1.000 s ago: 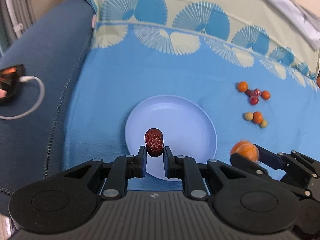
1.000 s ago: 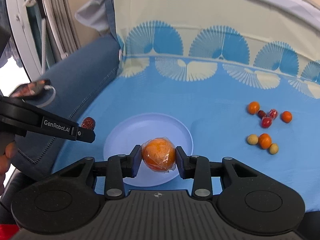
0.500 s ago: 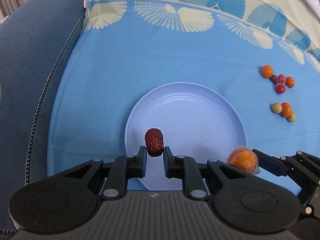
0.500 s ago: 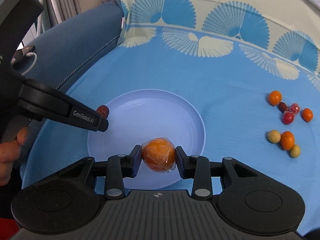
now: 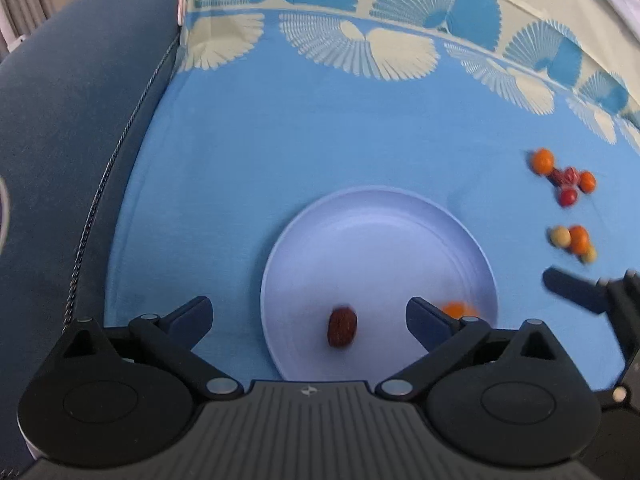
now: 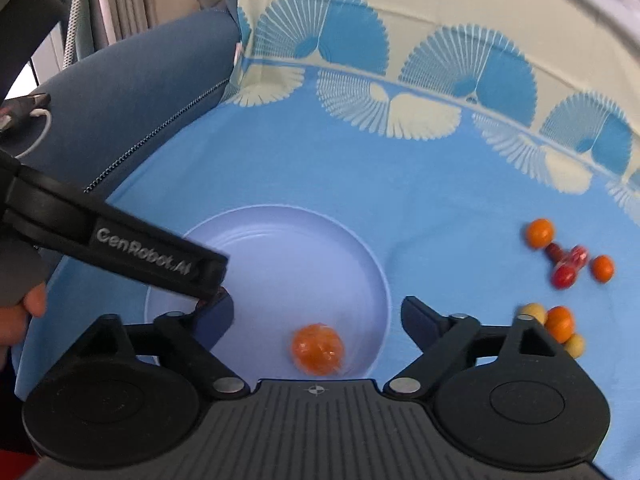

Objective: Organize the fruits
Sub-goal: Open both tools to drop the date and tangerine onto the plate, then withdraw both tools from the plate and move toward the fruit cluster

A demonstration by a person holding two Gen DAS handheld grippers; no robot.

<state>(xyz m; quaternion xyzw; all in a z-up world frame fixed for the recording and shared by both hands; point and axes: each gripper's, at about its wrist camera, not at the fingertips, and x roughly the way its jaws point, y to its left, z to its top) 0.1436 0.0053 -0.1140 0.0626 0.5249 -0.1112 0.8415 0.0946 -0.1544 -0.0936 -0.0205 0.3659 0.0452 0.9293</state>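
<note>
A pale blue plate (image 5: 376, 236) lies on the blue cloth; it also shows in the right wrist view (image 6: 288, 240). A dark red date (image 5: 342, 326) lies on the plate's near part, between the tips of my open left gripper (image 5: 308, 316). A wrapped orange (image 6: 317, 348) lies on the plate's near right part, below my open right gripper (image 6: 318, 316); in the left wrist view the orange (image 5: 456, 309) is half hidden behind my right finger. The left gripper's finger (image 6: 120, 240) crosses the right wrist view at the left.
Several small orange, red and yellowish fruits (image 5: 568, 204) lie loose on the cloth right of the plate, also in the right wrist view (image 6: 560, 280). A dark blue cushion (image 5: 60, 160) borders the cloth on the left. The right gripper's finger (image 5: 580, 292) shows at the right edge.
Both grippers have opened. The date and the wrapped orange have dropped from the jaws onto the plate.
</note>
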